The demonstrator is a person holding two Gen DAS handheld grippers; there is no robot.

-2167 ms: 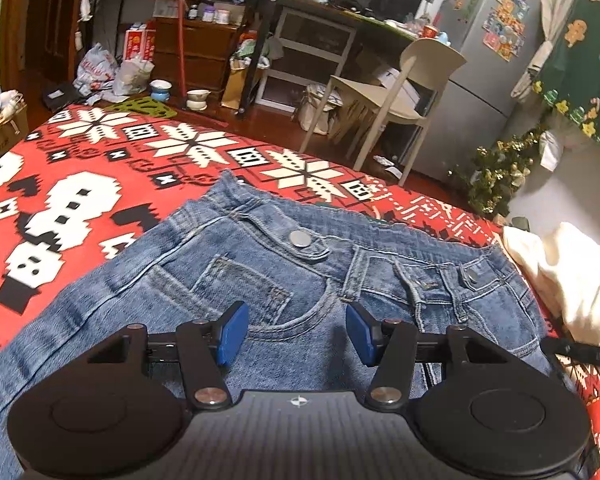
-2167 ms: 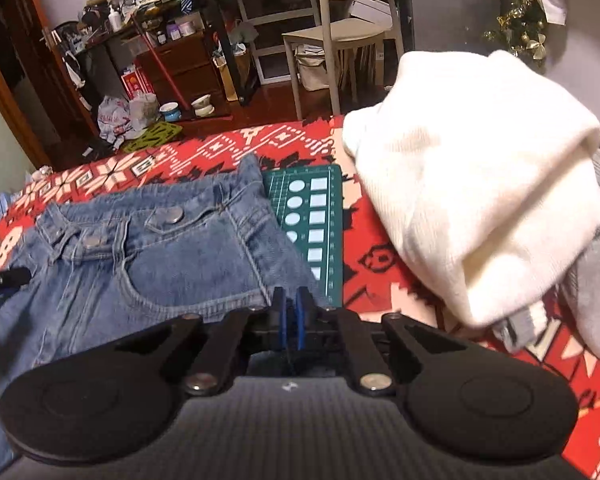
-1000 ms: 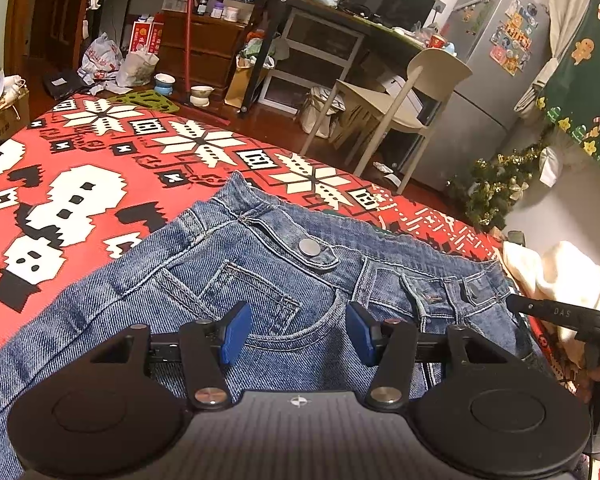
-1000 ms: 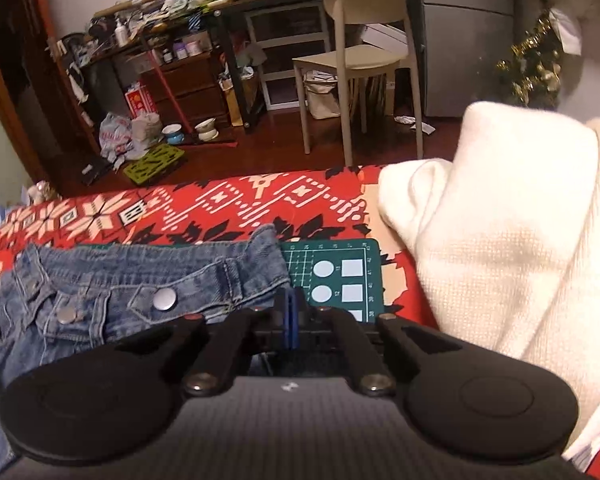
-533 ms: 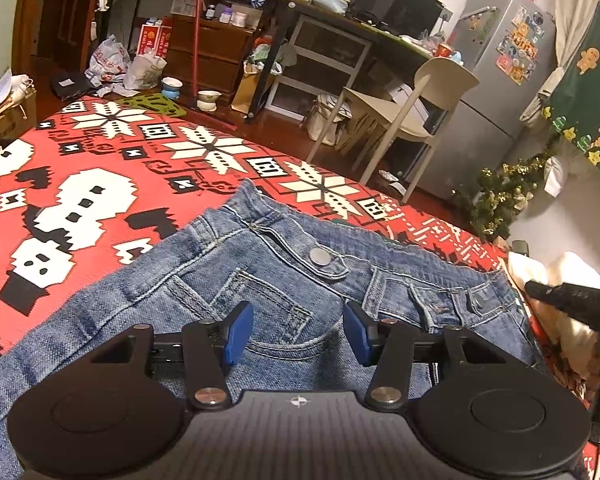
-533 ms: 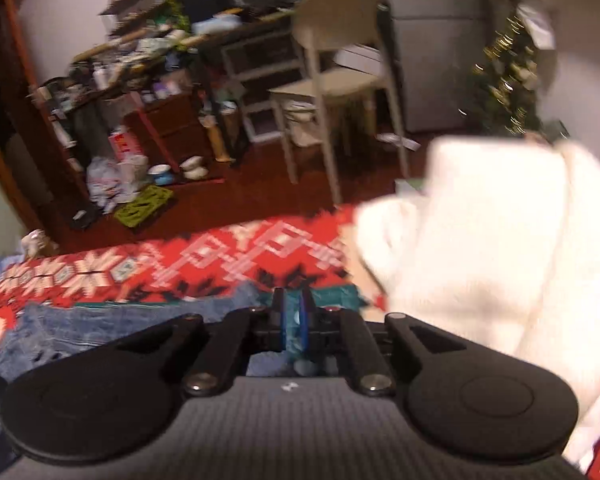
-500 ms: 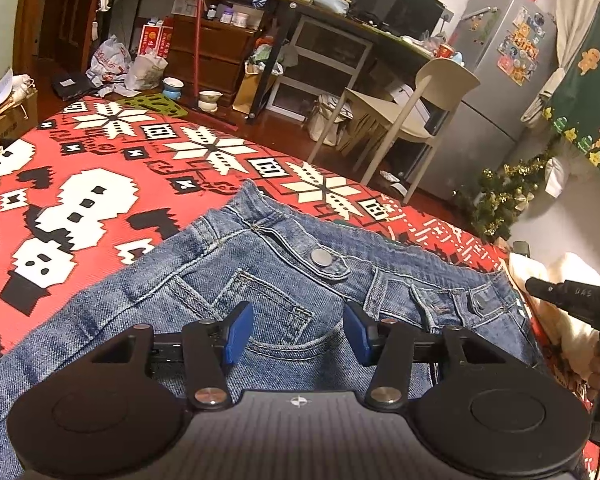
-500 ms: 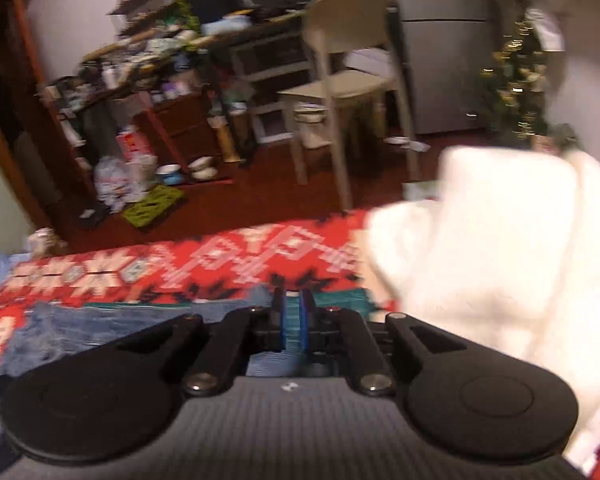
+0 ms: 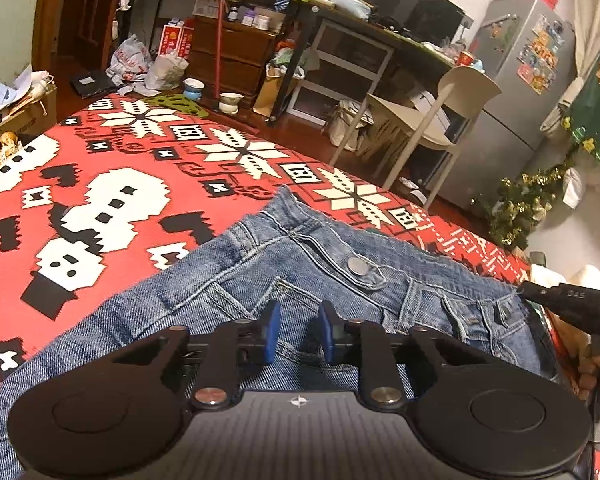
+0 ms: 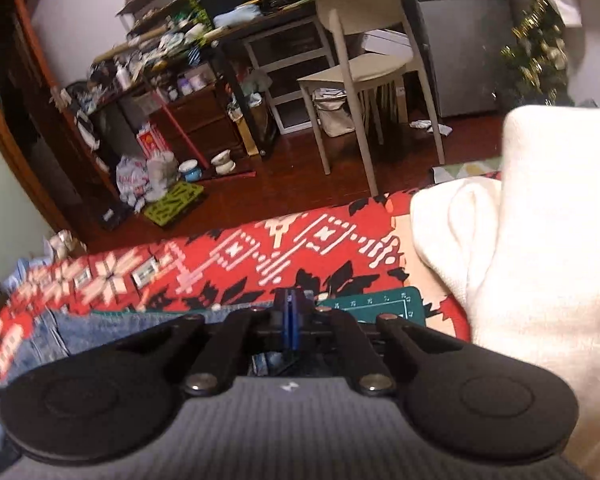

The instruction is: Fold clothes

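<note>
Blue jeans (image 9: 260, 280) lie front up on a red patterned blanket (image 9: 112, 184), waistband toward the far edge. My left gripper (image 9: 298, 332) hovers low over the front pocket area. Its jaws are closing, with denim showing in the gap between the blue pads and no press visible. My right gripper (image 10: 291, 312) has its pads together at the right end of the waistband (image 10: 120, 328), seemingly pinching the denim edge. The left wrist view shows the right gripper (image 9: 526, 289) touching that waistband corner, with a hand (image 9: 596, 364) behind it.
A cream knitted garment (image 10: 540, 260) is piled just right of the jeans. A green cutting mat (image 10: 380, 300) lies under the waistband's right end. Beyond the bed's far edge stand a beige chair (image 9: 440, 120), a cluttered desk and a grey fridge.
My left gripper's pads have come much closer together over the pocket. My right gripper has slid in to the waistband corner, and the small gap between its pads has shut.
</note>
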